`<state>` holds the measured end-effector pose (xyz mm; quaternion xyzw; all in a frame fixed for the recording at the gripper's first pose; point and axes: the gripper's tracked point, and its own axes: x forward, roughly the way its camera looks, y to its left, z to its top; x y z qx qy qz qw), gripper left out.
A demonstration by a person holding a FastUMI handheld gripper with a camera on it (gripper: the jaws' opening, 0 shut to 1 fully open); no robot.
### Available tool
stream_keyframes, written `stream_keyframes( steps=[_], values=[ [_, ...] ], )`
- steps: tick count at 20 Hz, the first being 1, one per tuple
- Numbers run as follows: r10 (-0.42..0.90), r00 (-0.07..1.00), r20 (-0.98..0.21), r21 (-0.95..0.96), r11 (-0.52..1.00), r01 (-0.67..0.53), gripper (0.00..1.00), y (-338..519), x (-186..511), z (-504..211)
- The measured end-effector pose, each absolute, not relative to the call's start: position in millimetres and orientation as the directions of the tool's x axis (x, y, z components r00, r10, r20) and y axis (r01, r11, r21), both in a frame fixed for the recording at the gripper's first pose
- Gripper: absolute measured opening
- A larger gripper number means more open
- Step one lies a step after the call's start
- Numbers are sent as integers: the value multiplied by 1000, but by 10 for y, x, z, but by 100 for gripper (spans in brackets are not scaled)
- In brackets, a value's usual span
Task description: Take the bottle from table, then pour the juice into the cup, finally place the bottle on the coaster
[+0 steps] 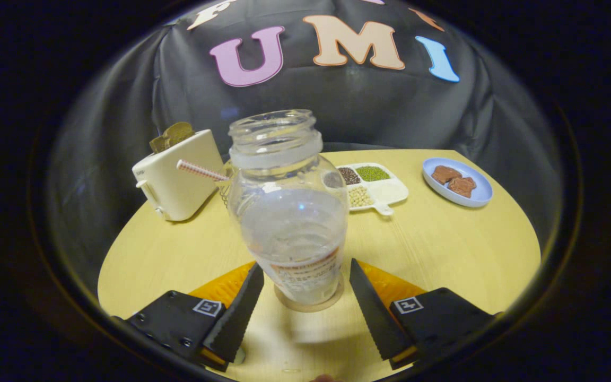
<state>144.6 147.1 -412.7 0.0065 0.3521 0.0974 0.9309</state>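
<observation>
my claw (pixel 304 297) is spread wide, fingers clear on either side of the bottle (pixel 289 212), which stands upright on the coaster (pixel 308 303) on the counter (pixel 443 239). backing out crooked, i could clip and topple it.

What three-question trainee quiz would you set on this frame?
1. True or false: the clear plastic bottle stands on the round coaster.
2. The gripper fingers are: A) clamped on the bottle, B) open either side of it.
3. What lies on the pale blue plate?

Key: 1 true. 2 B. 3 Two brown biscuit-like pieces.
</observation>
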Motion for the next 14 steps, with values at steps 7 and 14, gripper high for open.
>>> stream_keyframes(
  steps=[7, 14],
  values=[
    [195, 730, -655, 99, 980, -173, 100, 1415, 1325, -4025],
    [184, 730, -658, 118, 983, -141, 100, 1356, 1129, -3926]
  ],
)
